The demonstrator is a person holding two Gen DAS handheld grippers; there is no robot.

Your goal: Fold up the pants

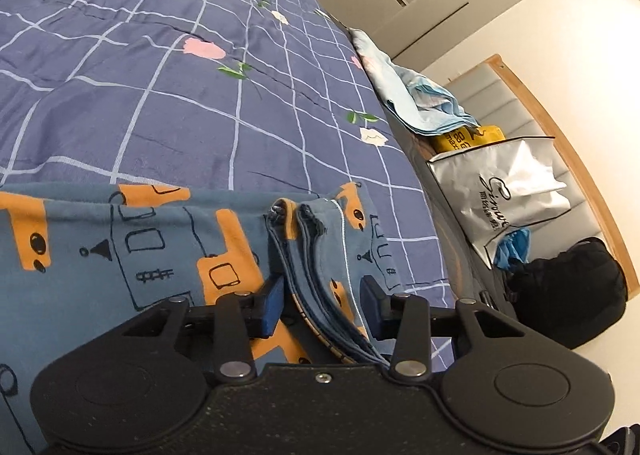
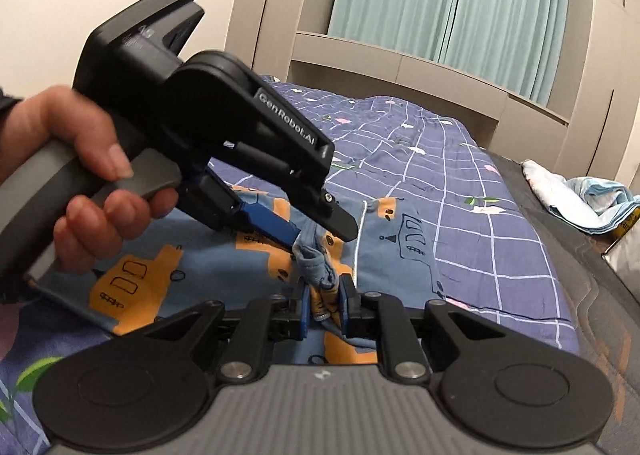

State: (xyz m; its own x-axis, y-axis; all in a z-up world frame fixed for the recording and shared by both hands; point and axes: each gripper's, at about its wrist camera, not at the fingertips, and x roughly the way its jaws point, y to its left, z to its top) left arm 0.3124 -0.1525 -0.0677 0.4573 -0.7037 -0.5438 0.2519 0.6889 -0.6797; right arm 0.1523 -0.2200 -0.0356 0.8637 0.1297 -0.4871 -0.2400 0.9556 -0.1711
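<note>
Two sets of jaws on one bunched edge of the pants [image 1: 132,251].
My right gripper [image 2: 323,309] pinches the fabric narrow; my left gripper [image 1: 322,297] gapes wide around it, so I'd close before lifting off the bed [image 1: 160,87].

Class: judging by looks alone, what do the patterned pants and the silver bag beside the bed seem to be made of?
Pants: soft matte knit, probably cotton; it bunches limply and shows stitched hems.
Silver bag: likely glossy plastic or foil film; crisp creases catch bright glare.
</note>
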